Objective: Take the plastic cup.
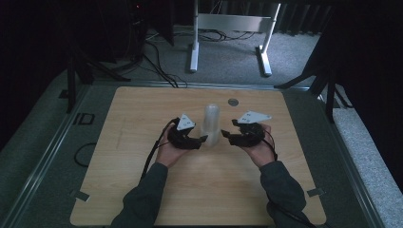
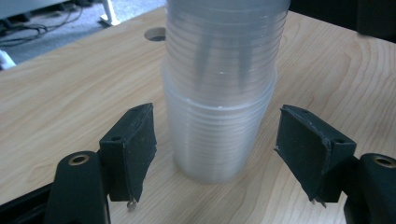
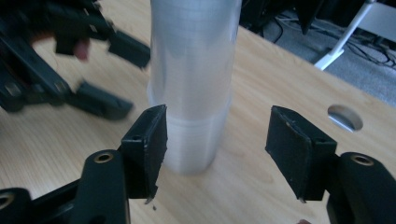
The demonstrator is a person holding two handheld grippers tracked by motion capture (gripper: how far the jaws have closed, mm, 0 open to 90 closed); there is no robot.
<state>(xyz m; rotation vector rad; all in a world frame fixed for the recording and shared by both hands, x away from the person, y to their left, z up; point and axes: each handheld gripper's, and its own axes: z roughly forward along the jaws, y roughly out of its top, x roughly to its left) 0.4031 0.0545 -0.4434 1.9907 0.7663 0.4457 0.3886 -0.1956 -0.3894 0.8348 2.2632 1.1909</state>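
Note:
A tall stack of clear plastic cups stands upside down on the wooden table, between the two hands. My left gripper is at the stack's left and is open. In the left gripper view its pads flank the base of the stack with a gap on each side. My right gripper is at the stack's right, also open. In the right gripper view the stack rises just beyond that gripper's left jaw, untouched, and the left gripper shows behind it.
A round cable hole lies in the table just behind the stack. Beyond the far edge stands a white metal frame with cables on the floor. Dark rails run along both sides of the table.

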